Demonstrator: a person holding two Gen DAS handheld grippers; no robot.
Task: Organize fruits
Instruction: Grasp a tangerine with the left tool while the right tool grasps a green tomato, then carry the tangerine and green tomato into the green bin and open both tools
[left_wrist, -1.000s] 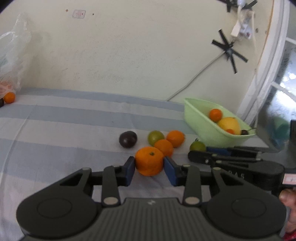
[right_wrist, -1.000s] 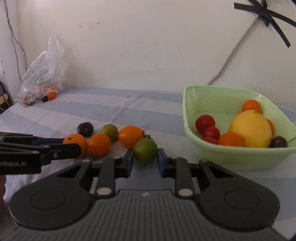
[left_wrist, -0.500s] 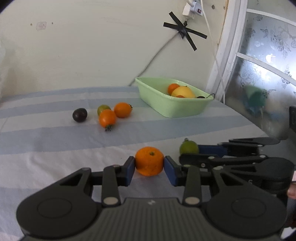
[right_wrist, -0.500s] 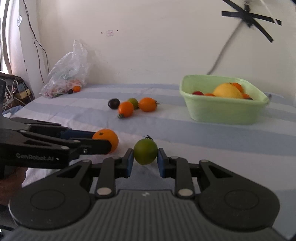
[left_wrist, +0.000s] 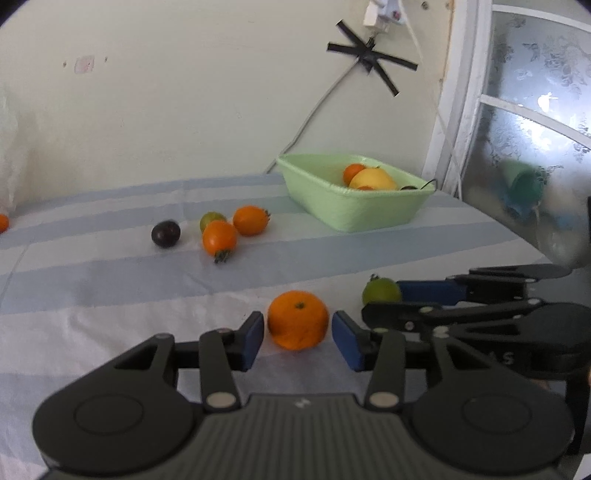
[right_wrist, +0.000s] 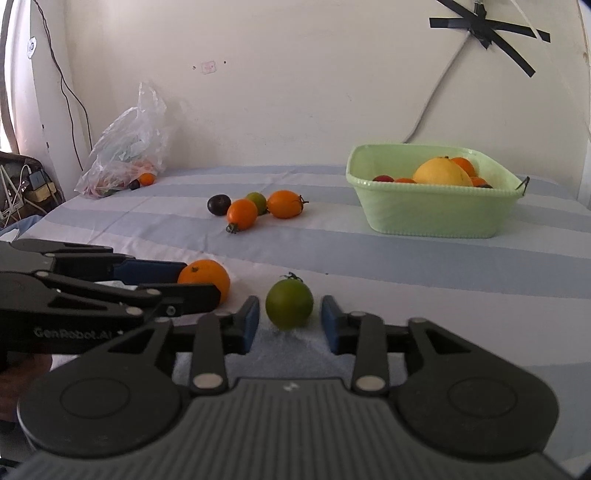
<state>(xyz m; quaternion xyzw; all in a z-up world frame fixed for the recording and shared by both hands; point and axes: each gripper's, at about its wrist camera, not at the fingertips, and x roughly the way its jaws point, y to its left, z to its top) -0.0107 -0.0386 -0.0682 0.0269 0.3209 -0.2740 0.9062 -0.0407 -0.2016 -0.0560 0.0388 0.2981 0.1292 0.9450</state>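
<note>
Two matching black handheld grippers with blue-padded jaws

Each of the left gripper (left_wrist: 297, 332) and the right gripper (right_wrist: 289, 320) had a ribbed grey-black body flanked by two round discs, with slotted black linkage arms running forward to flat blue pads. Silver pivot pins (right_wrist: 204, 380) sat at the linkage bases, and a small white logo marked the centre of the body. Seen from the side, the left gripper's housing carried pale "GenRobot.AI" lettering (right_wrist: 72, 333).

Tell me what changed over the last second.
Both tongs carried fruit back from the cluster, then just opened: left tongs released the round orange mandarin, right tongs the green tomato. Pale green plastic basin and remaining fruit unchanged.
</note>
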